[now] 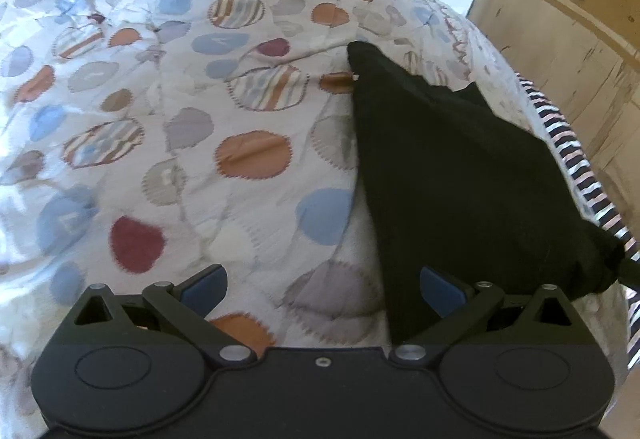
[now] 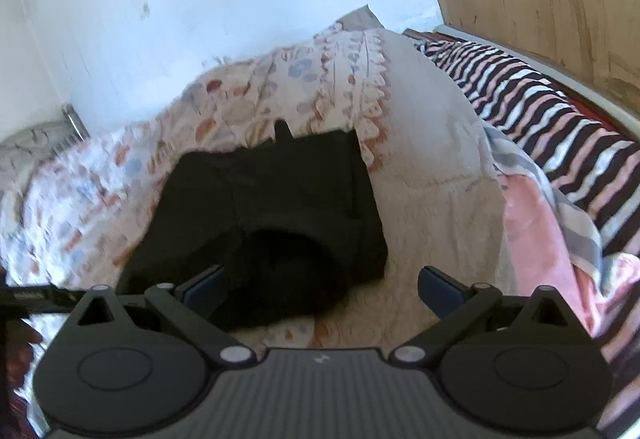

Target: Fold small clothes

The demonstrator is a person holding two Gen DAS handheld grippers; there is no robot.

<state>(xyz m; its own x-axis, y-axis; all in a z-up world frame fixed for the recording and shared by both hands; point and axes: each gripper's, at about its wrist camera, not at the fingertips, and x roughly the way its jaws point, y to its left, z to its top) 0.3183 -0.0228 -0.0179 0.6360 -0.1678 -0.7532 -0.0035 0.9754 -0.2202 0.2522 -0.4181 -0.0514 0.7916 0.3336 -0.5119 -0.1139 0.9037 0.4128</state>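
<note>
Spread wide with nothing between its blue pads, the left gripper (image 1: 323,289) hovers low over a circle-patterned bedspread (image 1: 180,119). Just right lies a black fabric garment (image 1: 460,175) (partly folded). Over its near edge, the right gripper (image 2: 322,289) is equally agape, beside a pink-black striped blanket (image 2: 532,107).

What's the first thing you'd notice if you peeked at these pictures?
The black garment jumps out first, a dark heap in the middle of a bedspread dotted with orange, blue and red circles. Next comes the striped pink, black and white blanket along the right, beside a wooden wall. Both grippers hover near it, jaws wide apart and empty.
</note>
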